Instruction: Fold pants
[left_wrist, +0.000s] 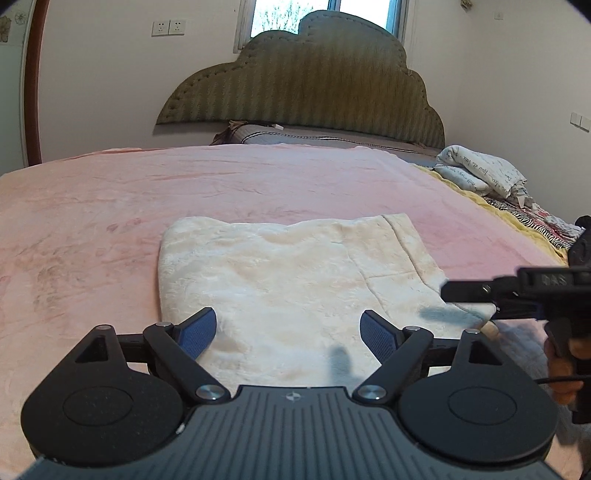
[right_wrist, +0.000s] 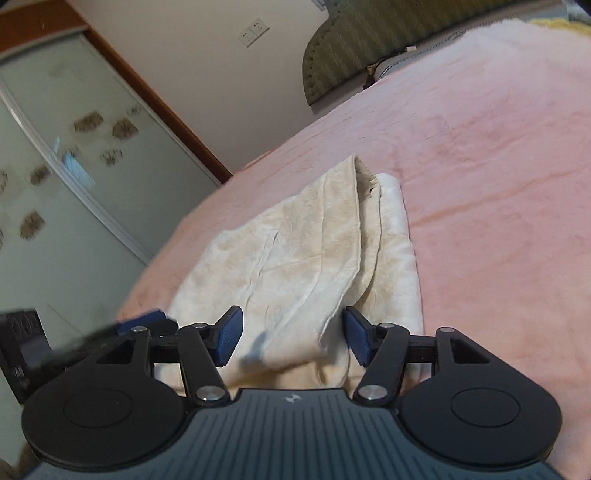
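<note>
- Pants (left_wrist: 288, 280) lie folded on bed (left_wrist: 110, 206).
- Left tongs (left_wrist: 288, 332) & right tongs (right_wrist: 291, 336): wide apart, nothing held.
- Risk: only the top layer gets pinched, so fold could slip apart.

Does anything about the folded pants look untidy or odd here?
Slightly. On the cream pants, the top layer sits askew: its far corner peaks up and the layer below shows along its right side. No damage is visible.

light: soft daylight from window (left_wrist: 295, 14); shadows faint | edges: fisheye-bent, vignetted | blur: right view's left edge
</note>
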